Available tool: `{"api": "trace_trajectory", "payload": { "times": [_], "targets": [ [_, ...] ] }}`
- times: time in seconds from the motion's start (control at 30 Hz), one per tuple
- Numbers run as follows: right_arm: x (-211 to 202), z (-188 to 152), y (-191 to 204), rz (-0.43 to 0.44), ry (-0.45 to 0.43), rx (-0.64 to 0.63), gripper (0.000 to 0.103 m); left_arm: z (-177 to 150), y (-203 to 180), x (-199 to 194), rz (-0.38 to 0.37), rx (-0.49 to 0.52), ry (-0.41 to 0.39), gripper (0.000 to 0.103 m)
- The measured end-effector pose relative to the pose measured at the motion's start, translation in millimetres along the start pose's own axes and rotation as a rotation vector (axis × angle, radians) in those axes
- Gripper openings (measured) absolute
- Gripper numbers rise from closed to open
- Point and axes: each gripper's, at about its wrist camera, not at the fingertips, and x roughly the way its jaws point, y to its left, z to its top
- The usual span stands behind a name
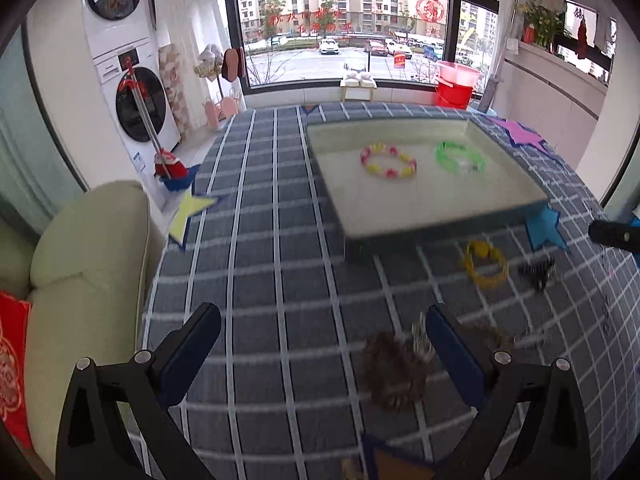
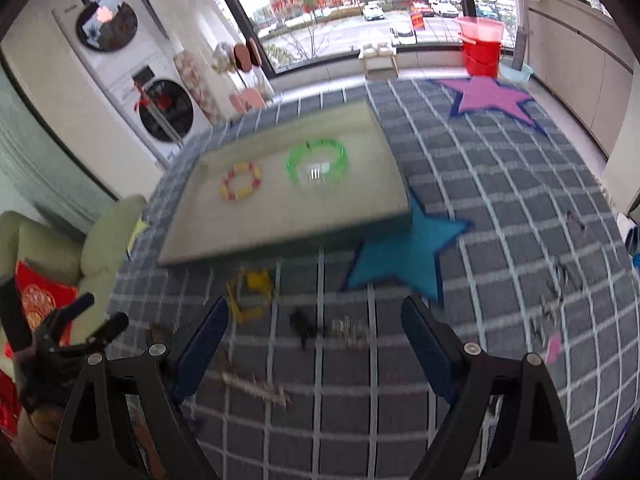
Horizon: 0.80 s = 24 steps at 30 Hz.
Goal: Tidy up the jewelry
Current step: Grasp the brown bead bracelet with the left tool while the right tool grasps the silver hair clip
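Observation:
A shallow tray [image 1: 440, 224] [image 2: 280, 236] on the checked cloth holds a pink-and-yellow bead bracelet [image 1: 388, 160] [image 2: 242, 181] and a green bracelet [image 1: 460, 157] [image 2: 317, 160]. In front of it lie a yellow bracelet [image 1: 485, 264] [image 2: 250, 290], a small black piece [image 1: 538, 271] [image 2: 302, 326] and a brown fuzzy piece [image 1: 396, 372]. My left gripper [image 1: 320, 344] is open, the brown piece just inside its right finger. My right gripper [image 2: 314, 334] is open above the black piece and a pale blurred piece [image 2: 352, 330].
Felt stars lie on the cloth: blue [image 2: 404, 252], purple [image 2: 488, 98], yellow [image 1: 188, 210]. Thin dark chains [image 2: 556, 280] lie at the right. A pale sofa [image 1: 80, 264] stands left of the table. The other gripper shows at the left edge [image 2: 72, 332].

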Motion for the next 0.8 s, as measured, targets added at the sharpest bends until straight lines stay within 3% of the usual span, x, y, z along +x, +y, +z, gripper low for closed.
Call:
{"api": "trace_trajectory", "payload": {
  "times": [0.3,0.7,0.8],
  "targets": [
    [8,-47,26,-0.013,0.064,-0.128,0.090,-26,0,7,-0.026,0.002,0.043,0.103],
    [40,-66,61,-0.005,0.137,-0.308,0.090,-33,-4,22,-0.068,-0.005,0.090,0.102],
    [50,-66,69,-0.030,0.152,-0.371,0.090,-32,-7,28,-0.082,-0.001,0.107,0.092]
  ]
}}
